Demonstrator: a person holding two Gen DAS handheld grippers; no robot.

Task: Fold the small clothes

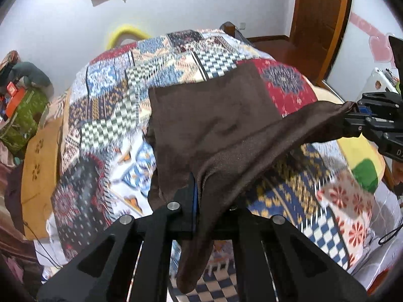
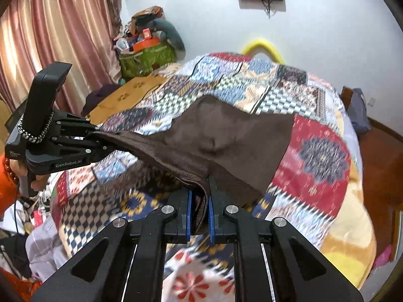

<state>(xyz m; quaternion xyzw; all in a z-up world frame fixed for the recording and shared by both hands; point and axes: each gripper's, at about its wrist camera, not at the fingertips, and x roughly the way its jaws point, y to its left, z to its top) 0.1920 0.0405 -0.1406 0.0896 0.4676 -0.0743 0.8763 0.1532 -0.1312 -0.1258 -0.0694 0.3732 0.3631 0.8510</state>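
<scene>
Two hand-held claws lift one brown cloth (image 1: 216,125) above a bed covered by a patchwork quilt (image 1: 105,105); the left claw (image 1: 199,201) is pressed together on a near corner of the cloth, the fabric bunched between its fingers and a loose tail hanging down below them; the right claw (image 2: 200,211) likewise pinches the other near corner, a fold of cloth squeezed between its blue pads (image 2: 211,216). From each claw the cloth stretches forward and away, its near edge pulled taut in a line from one claw to the other; the far part lies flat on the quilt, ahead of both claws. In the right view the left claw (image 2: 105,142) appears off to the left, held by a hand (image 2: 32,176) partly in view.

Judged from this, the fold is only beginning: both near corners are gripped and raised, but no crease shows and the cloth looks to be a single layer; what is left is to carry the near edge forward over the far part, lay it down, let go, and make any further folds.
</scene>
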